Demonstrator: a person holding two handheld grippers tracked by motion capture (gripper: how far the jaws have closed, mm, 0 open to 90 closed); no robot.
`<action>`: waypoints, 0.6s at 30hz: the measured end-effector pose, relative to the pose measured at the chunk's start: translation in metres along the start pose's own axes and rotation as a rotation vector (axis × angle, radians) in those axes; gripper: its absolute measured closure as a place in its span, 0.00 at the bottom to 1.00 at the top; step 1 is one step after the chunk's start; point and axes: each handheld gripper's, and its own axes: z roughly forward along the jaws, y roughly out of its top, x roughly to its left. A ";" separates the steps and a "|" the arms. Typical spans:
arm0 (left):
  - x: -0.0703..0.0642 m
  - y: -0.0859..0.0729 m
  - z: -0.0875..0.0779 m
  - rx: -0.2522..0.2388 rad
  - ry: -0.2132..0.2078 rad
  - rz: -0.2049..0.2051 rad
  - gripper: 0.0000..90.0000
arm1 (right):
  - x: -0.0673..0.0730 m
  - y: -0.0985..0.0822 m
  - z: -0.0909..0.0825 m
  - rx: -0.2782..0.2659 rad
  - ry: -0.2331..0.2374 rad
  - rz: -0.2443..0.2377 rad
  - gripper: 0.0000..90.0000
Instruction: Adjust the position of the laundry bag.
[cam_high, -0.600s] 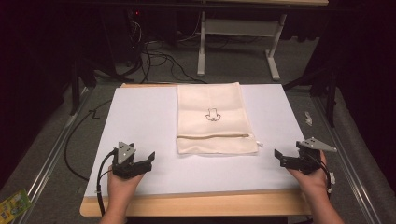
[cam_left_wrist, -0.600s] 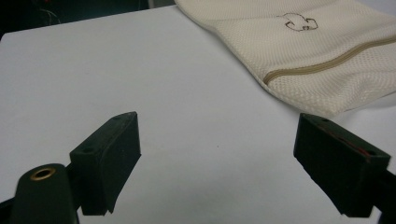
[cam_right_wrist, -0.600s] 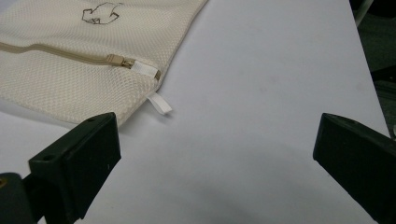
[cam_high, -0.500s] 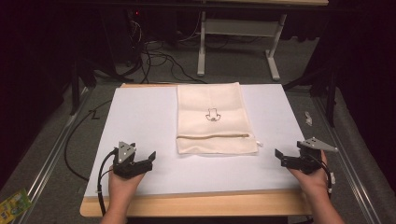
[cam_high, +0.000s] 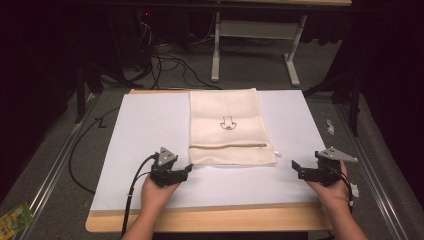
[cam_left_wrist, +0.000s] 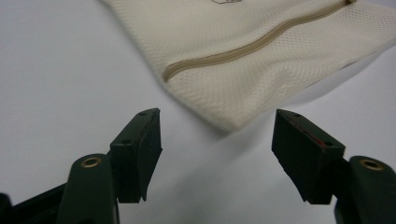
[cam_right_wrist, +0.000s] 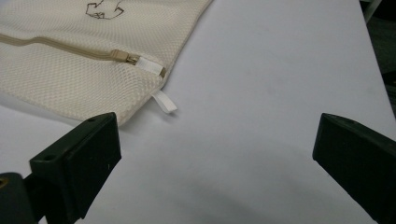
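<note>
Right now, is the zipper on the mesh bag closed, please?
Closed: the zipper runs shut along the mesh bag, its pull at the end.

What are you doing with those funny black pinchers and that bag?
A person sits at a white table holding a gripper in each hand. A cream mesh bag with a closed zipper lies flat in the middle. The left gripper has its fingers open, close to the bag's near left corner but not touching it. The right gripper is open too, farther off to the bag's right. Nothing has been grabbed yet.
</note>
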 end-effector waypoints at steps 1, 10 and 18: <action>-0.003 0.003 0.006 0.000 -0.007 0.000 0.40 | 0.001 0.000 0.000 0.002 0.004 0.000 0.01; -0.015 0.007 0.036 0.076 0.023 0.044 0.82 | 0.033 0.012 0.024 0.025 0.113 -0.031 0.20; -0.016 0.004 0.032 0.086 0.000 0.052 0.97 | 0.065 0.029 0.078 0.162 0.056 -0.101 0.73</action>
